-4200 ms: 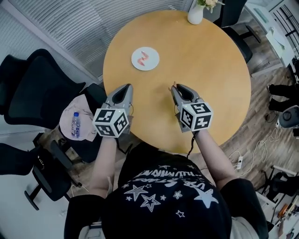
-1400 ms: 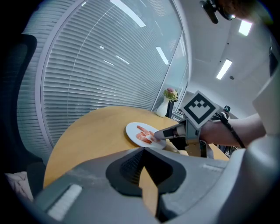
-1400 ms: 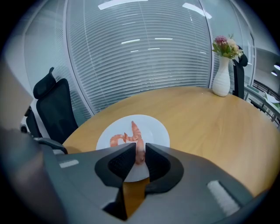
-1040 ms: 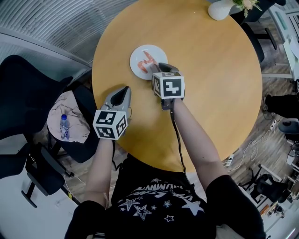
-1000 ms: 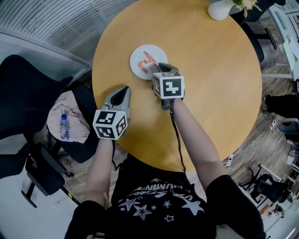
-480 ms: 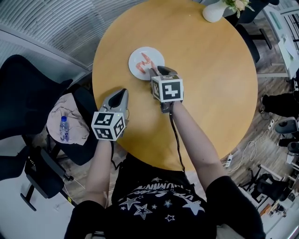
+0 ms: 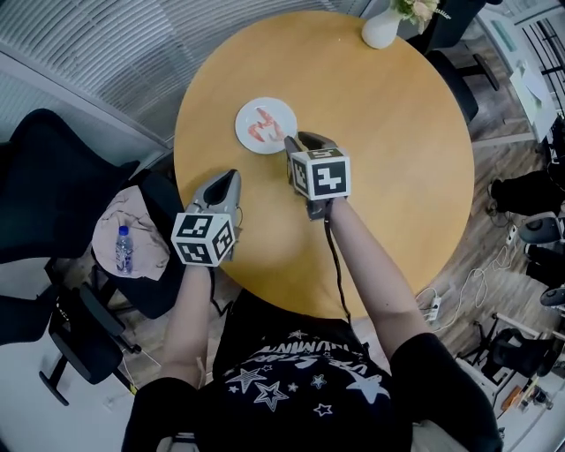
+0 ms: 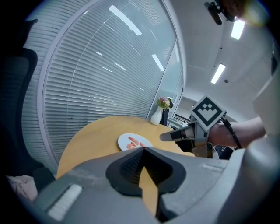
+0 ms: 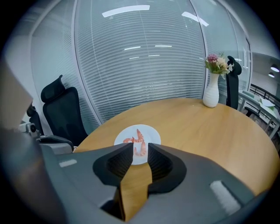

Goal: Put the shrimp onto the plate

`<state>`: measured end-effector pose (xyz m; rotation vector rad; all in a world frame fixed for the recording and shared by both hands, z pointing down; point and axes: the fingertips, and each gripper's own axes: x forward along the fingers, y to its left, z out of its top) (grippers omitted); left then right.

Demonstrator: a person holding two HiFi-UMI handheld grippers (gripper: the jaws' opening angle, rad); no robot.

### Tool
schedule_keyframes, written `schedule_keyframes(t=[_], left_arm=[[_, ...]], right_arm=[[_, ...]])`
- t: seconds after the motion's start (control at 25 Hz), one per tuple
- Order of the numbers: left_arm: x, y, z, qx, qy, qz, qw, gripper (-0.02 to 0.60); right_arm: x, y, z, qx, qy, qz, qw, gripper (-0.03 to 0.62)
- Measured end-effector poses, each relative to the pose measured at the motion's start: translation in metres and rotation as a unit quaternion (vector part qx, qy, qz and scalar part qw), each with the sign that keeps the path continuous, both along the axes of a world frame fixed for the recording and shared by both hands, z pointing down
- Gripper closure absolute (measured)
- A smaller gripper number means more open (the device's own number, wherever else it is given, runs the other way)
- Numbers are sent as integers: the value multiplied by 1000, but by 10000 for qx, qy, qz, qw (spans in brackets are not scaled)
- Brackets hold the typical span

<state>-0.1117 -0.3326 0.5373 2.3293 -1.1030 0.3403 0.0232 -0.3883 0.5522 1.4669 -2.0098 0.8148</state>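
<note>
Pink shrimp on plate: likely soft, light, slippery | you pinch mid-body, gently | right gripper jaws just opened, apart, empty | left gripper jaws together

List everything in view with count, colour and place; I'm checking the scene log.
table: one, round, light wood, centre
plate: one, white, table's far left
shrimp: apparently two, pink-orange, on plate
vase: one, white, holding pale flowers, table's far edge
office chairs: at least two, black, left of table and behind vase
water bottle: one, clear, on beige cloth left of table
left gripper: one, grey, jaws together, near table edge
right gripper: one, grey, jaws apart, just been opening, empty, beside plate
</note>
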Motion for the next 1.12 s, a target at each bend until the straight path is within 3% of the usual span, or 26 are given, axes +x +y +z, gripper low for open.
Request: schedule_keyframes(t=[0.56,1.12], left_arm=[[19,41,-65,519,151,-51,9985,580],[30,116,-111,889,123,-178,9958,580]], right_arm=[[2,65,-57,394,-205,-333,9985,497],[10,140,-95,886,-192,-691,9935,546]])
